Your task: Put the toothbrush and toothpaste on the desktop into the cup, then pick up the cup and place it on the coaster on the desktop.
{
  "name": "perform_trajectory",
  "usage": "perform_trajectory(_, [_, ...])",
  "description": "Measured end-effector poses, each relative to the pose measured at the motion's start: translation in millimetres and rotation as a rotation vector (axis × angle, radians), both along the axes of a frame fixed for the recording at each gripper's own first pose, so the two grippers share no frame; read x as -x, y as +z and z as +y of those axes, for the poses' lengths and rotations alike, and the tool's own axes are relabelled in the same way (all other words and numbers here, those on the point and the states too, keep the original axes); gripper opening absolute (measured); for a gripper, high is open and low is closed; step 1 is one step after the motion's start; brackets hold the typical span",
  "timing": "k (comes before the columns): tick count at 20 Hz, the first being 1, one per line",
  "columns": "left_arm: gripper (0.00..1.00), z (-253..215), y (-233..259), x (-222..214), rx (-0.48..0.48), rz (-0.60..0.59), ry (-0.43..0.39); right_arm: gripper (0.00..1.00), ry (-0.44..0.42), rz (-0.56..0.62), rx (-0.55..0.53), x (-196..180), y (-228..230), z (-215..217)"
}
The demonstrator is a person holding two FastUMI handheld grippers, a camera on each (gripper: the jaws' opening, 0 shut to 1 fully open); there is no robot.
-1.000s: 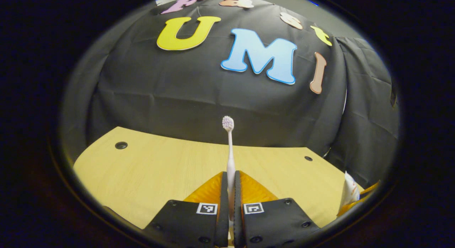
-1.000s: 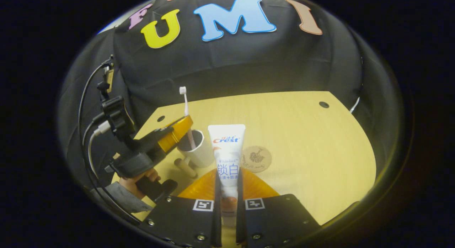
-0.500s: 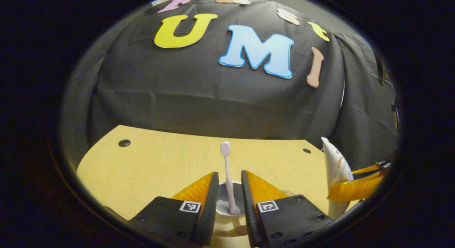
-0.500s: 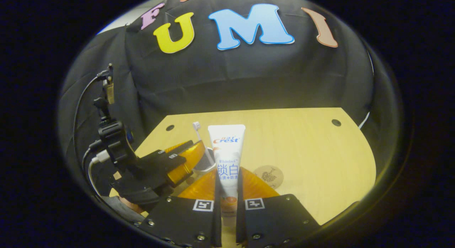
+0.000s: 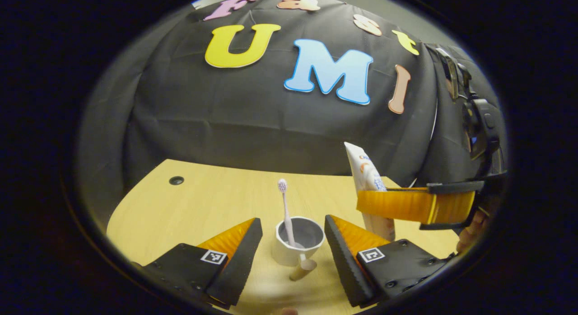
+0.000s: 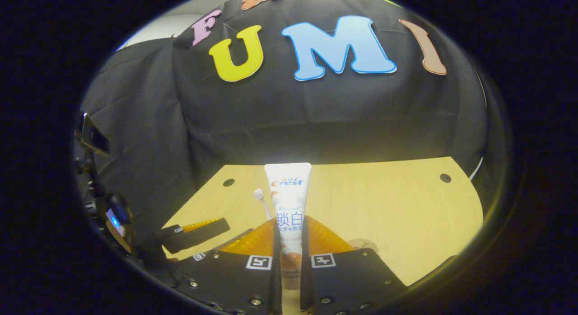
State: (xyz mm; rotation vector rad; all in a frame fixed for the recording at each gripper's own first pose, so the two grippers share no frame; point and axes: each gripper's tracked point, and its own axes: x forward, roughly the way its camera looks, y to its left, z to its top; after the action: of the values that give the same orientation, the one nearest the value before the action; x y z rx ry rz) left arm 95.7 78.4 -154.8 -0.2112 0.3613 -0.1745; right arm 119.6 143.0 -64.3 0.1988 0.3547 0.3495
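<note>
A white cup (image 5: 289, 256) with a wooden handle (image 5: 301, 270) stands on the desktop. The pale toothbrush (image 5: 286, 211) leans upright inside it, head up. My left gripper (image 5: 293, 221) is open, one finger on each side of the cup and touching neither cup nor brush. My right gripper (image 6: 290, 222) is shut on the white toothpaste tube (image 6: 288, 193), which stands upright between its fingers. In the left gripper view the tube (image 5: 366, 177) and right gripper (image 5: 413, 205) hang just right of the cup. The toothbrush head (image 6: 258, 195) peeks out left of the tube.
The wooden desktop (image 5: 203, 202) has small round holes (image 5: 176, 180) near its back corners. A hand (image 5: 469, 229) holds the right gripper. The left gripper's finger (image 6: 196, 228) lies low at the left. A round coaster edge (image 6: 361, 245) shows just behind my right finger.
My left gripper opened, let go of the toothbrush into the cup and drew back. My right gripper carried the toothpaste tube leftward, close beside the cup.
</note>
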Motion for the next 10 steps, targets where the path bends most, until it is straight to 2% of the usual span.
perform_trajectory(1, [0.9, 6, 1, 7, 0.005, 0.009, 0.015, 0.17, 0.002, -0.018, -0.007, -6, 2, 4])
perform_trajectory(2, [0.96, 11, 1, 13, 0.011, 0.015, 0.027, 0.16, 0.006, -0.036, -0.019, -11, 5, 9])
perform_trajectory(3, [0.9, 17, 2, 19, 0.014, 0.023, 0.043, 0.16, 0.01, -0.052, -0.034, -16, 7, 15])
perform_trajectory(5, [0.9, 26, 1, 30, 0.032, 0.037, 0.055, 0.17, 0.009, -0.071, -0.059, -27, 8, 25])
perform_trajectory(6, [0.85, 31, -1, 35, 0.039, 0.046, 0.062, 0.16, 0.006, -0.076, -0.066, -34, 7, 29])
perform_trajectory(7, [0.91, 35, -2, 41, 0.048, 0.055, 0.067, 0.17, 0.005, -0.083, -0.071, -41, 4, 34])
perform_trajectory(10, [0.91, 46, -9, 53, 0.068, 0.082, 0.079, 0.17, -0.007, -0.123, -0.049, -60, -3, 42])
